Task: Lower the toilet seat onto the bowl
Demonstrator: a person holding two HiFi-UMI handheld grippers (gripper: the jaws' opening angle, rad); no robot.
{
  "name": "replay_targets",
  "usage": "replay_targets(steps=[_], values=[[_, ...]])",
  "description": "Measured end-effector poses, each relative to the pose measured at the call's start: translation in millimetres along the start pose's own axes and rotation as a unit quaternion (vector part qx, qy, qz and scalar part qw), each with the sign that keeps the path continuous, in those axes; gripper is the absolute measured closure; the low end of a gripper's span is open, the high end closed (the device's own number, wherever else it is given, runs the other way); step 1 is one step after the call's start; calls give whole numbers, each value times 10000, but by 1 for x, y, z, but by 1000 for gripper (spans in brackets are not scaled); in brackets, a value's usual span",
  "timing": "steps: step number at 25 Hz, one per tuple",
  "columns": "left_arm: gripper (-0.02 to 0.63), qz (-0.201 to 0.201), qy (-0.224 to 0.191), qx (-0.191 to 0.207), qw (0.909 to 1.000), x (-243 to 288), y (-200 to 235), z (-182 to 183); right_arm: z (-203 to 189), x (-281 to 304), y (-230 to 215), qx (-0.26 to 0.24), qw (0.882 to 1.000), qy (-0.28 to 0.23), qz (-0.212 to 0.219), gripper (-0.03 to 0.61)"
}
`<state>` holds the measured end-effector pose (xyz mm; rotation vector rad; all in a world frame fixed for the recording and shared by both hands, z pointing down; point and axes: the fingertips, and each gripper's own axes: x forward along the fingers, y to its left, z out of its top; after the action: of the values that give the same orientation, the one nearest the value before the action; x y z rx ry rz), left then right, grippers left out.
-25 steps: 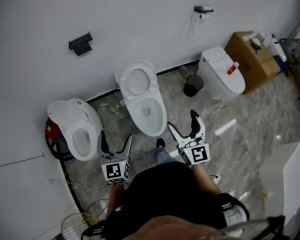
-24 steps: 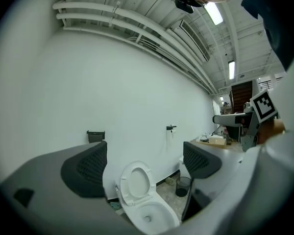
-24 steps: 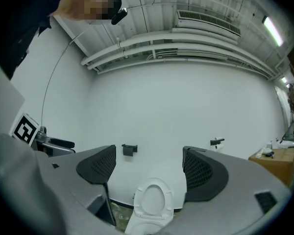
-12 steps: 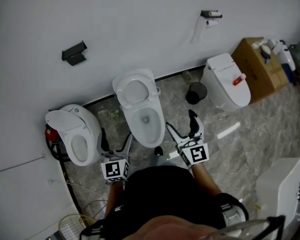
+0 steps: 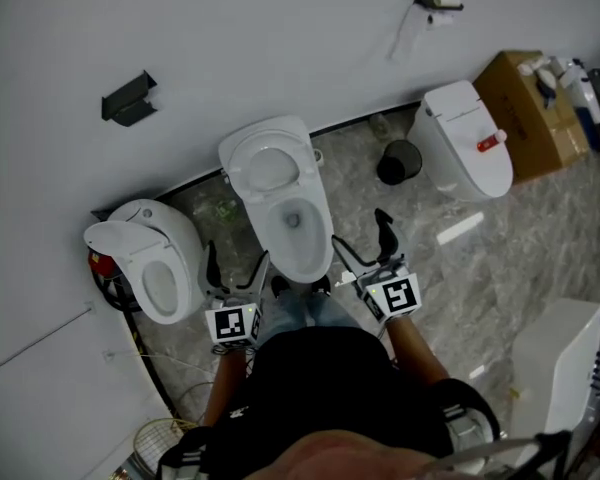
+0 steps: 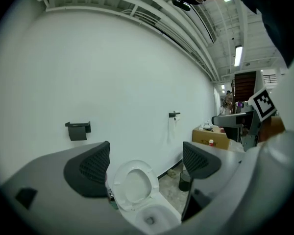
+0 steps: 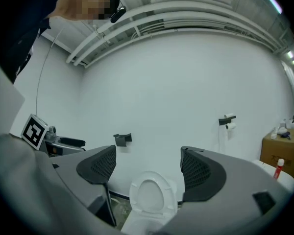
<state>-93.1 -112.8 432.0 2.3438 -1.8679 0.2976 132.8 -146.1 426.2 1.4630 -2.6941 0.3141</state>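
Left tool and right tool open, empty. Seat upright ahead; best catch its top edge, ease onto bowl.

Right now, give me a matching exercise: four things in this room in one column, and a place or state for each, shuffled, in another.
1 middle toilet seat
2 right-hand toilet
3 black bin
4 left gripper

A jaws apart, empty
B lid shut
C raised upright
D standing between two toilets

Pairs: 1-C, 2-B, 3-D, 4-A
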Motion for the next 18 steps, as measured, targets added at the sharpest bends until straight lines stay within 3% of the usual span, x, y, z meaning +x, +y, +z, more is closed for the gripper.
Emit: replay_targets(steps=[9, 18], values=[[144, -373, 451, 228, 9980, 68, 43, -49, -42, 73, -2, -264, 9991, 327, 76, 160], [163, -579, 832, 339, 9943, 127, 82, -95, -81, 149, 2, -592, 9956, 593, 414, 160]])
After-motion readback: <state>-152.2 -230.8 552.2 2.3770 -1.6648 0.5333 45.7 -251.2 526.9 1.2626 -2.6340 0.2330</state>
